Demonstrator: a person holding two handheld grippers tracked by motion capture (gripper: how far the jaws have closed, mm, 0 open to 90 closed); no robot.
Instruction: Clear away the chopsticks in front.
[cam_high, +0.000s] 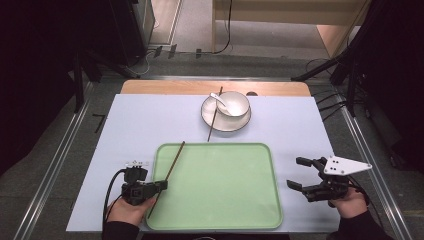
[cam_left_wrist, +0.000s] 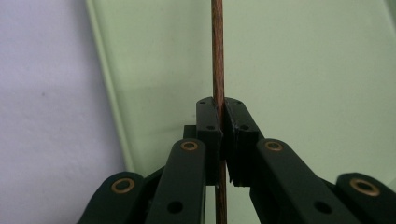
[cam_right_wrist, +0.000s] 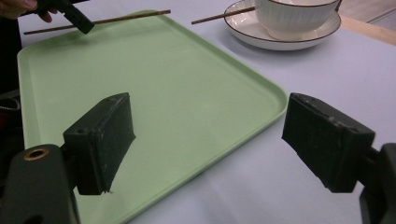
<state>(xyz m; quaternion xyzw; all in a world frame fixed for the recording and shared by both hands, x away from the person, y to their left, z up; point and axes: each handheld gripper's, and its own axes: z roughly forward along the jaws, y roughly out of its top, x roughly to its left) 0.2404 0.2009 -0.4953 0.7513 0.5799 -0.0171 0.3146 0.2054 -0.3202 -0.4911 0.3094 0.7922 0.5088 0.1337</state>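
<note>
My left gripper (cam_high: 161, 185) is shut on a brown wooden chopstick (cam_high: 170, 172) over the left edge of the green tray (cam_high: 225, 200). In the left gripper view the chopstick (cam_left_wrist: 217, 56) runs straight up between the closed pads (cam_left_wrist: 208, 116). A second chopstick (cam_high: 214, 116) leans on the white plate (cam_high: 212, 120) under a white bowl (cam_high: 235, 104) with a spoon (cam_high: 220, 98). My right gripper (cam_high: 302, 174) stands open right of the tray, nothing between its pads (cam_right_wrist: 100, 140). The right gripper view also shows the left gripper (cam_right_wrist: 79, 19) holding the chopstick (cam_right_wrist: 126, 17), and the bowl (cam_right_wrist: 299, 16).
The tray (cam_right_wrist: 187, 102) lies on a pale blue table cover (cam_high: 140, 120). A strip of wooden tabletop (cam_high: 175, 87) shows at the far edge. Cables and stand legs (cam_high: 325, 70) lie on the floor beyond the table.
</note>
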